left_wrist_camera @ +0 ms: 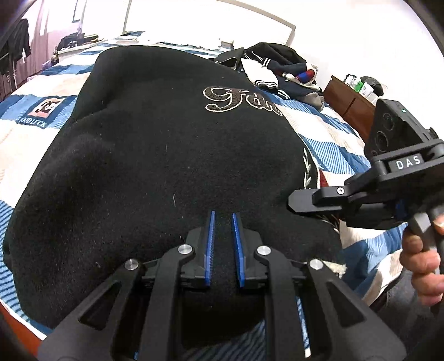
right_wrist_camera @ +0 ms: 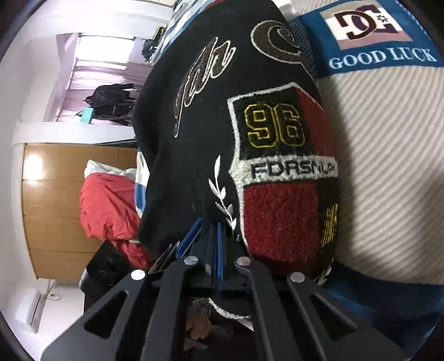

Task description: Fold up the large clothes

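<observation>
Item: black varsity jacket (left_wrist_camera: 155, 155), spread over the striped bedspread (left_wrist_camera: 330, 155). In your left wrist view it fills the centre of the frame, its long axis running from the lower edge up toward the headboard (left_wrist_camera: 211, 22) at the top, script lettering at upper right

Item: left gripper (left_wrist_camera: 223, 219), lower centre of that view. Your blue pads (left_wrist_camera: 211, 236) stand nearly together with a ridge of black cloth pinched between them; the jacket lies straight ahead of your fingertips and under them

Item: right gripper (left_wrist_camera: 294, 200), entering from the right edge of the left view, held in your hand (left_wrist_camera: 419, 255). Its jaws are pressed together at the jacket's right hem. In your right wrist view the right gripper (right_wrist_camera: 213, 230) sits at lower centre, fingers shut; whether cloth is caught between them cannot be told. The "96" patch (right_wrist_camera: 283, 172) lies directly beyond the tips

Relation for the coming move, as a judgement: both your grippers sit on the near short end, the right one at the patch-side edge, so a fold would likely carry that end along the long axis toward the top of the left view

Other: heap of clothes (left_wrist_camera: 277, 69), upper right
</observation>
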Motion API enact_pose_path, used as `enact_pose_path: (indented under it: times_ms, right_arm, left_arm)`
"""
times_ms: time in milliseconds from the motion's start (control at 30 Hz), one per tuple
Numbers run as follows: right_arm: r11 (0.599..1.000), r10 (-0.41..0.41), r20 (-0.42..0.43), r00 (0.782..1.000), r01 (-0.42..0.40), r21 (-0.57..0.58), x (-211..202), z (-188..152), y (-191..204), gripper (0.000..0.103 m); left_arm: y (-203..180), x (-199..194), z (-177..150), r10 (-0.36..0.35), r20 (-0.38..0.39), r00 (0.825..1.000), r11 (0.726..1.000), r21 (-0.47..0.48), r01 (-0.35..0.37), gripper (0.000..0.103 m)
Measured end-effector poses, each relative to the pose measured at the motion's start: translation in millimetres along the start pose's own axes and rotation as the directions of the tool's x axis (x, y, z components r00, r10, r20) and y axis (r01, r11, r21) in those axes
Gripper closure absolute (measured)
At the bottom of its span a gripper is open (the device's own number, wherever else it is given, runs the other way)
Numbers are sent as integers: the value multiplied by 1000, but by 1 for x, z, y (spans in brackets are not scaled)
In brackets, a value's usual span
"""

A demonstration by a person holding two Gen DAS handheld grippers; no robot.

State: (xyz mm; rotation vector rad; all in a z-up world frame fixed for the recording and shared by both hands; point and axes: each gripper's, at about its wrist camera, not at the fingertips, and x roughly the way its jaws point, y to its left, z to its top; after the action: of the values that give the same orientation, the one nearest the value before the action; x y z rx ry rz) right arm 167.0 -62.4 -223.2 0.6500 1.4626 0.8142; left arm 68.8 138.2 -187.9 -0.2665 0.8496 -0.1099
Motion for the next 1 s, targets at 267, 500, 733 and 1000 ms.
enact_pose_path:
  times_ms: [267, 500, 733, 1000]
  right_arm:
    - [987, 84, 79, 993, -72, -145, -44, -29, 19, 40]
    - [956, 156, 280, 947, -73, -283, -100, -64, -3, 4]
    - [967, 107, 186, 977, -59, -246, -41, -56, -35, 4]
    - [968, 114, 121, 986, -83, -239, -13, -39, -34, 4]
  left_arm:
    - [-8, -18, -2, -29, 39, 999, 999, 15, 28, 87]
    - [-10, -52, -7, -109, 132, 985, 993, 60, 102, 25]
    - [-15, -76, -12, -81, 127, 989, 994, 89, 70, 11]
    - [46, -120, 7, 27, 157, 987, 999, -51, -19, 11]
